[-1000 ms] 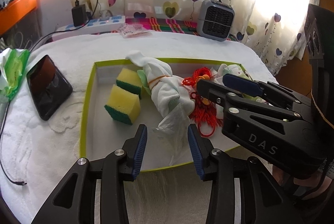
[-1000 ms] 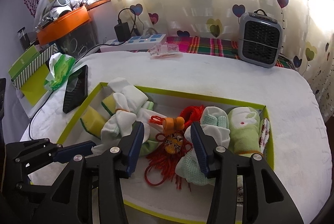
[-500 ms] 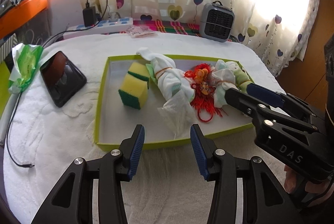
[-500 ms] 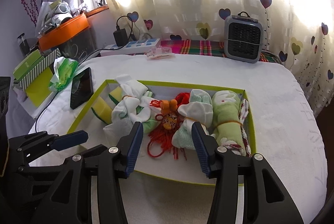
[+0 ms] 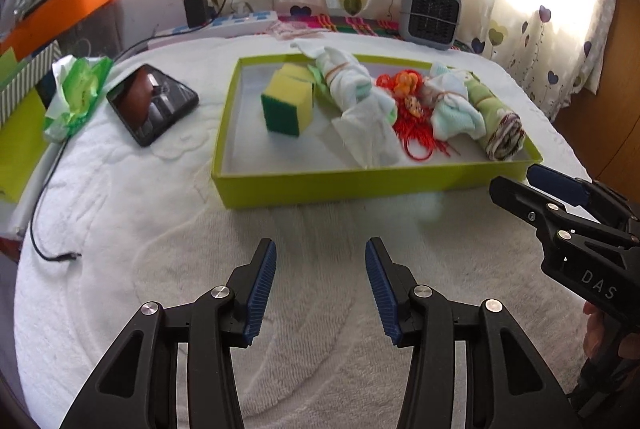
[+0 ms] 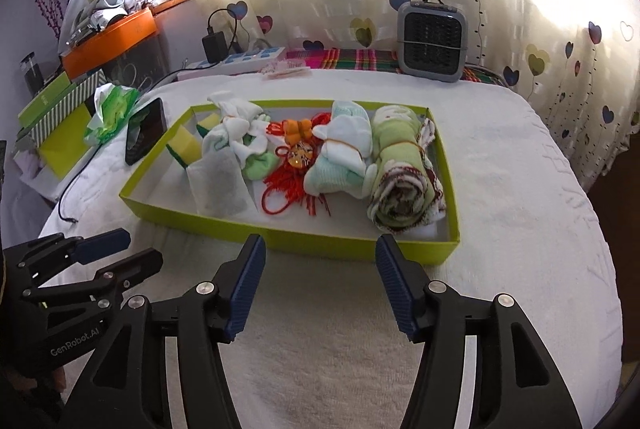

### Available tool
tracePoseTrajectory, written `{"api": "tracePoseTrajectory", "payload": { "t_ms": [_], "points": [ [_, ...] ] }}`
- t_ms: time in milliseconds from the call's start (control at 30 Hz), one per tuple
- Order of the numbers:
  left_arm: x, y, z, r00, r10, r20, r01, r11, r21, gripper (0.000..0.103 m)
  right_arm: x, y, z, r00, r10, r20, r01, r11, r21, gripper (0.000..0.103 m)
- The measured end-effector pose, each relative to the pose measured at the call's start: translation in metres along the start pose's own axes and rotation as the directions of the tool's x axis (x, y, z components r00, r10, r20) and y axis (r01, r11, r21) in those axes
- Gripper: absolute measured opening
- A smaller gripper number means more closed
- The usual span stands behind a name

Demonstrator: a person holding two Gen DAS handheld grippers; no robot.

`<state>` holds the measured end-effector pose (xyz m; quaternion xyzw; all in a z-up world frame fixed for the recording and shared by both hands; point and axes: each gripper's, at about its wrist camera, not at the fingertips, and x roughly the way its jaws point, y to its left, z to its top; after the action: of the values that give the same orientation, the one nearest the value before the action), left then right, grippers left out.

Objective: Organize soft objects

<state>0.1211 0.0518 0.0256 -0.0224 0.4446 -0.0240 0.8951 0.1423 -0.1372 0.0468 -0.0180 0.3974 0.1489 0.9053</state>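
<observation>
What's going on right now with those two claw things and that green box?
Left gripper and right gripper open, empty, jaws just widened. Soft bundles in green tray. Nothing in the way.

Both my hands have pulled back from the green tray (image 5: 360,185). A sec ago my left fingers (image 5: 320,289) hung over the tray w/ the white cloth bundle (image 5: 352,89) just ahead of the tips; now they're over bare white cover, tray's near wall in front of them. Same w/ my right fingers (image 6: 320,285): were above the red tassel (image 6: 292,185) inside the tray, now short of its near wall. Right jaws have just been opening, left a bit too, nothing between either pair. Right gripper (image 5: 568,229) no longer reaches over the tray in left view.
</observation>
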Motion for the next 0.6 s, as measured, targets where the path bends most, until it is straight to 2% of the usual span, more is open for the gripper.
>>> {"api": "tracePoseTrajectory", "payload": {
  "t_ms": [167,600],
  "points": [
    [0.005,0.002,-0.011,1.0,0.017,-0.022,-0.017,1.0,-0.002,0.045,0.0,-0.005,-0.012,1.0,-0.016,-0.025,0.016,1.0,0.017,0.059],
    [0.008,-0.005,-0.018,0.998,0.069,0.01,-0.069,0.998,0.006,0.051,0.008,-0.012,-0.031,0.991,-0.088,-0.101,0.09,0.996,0.018,0.062]
  ]
}}
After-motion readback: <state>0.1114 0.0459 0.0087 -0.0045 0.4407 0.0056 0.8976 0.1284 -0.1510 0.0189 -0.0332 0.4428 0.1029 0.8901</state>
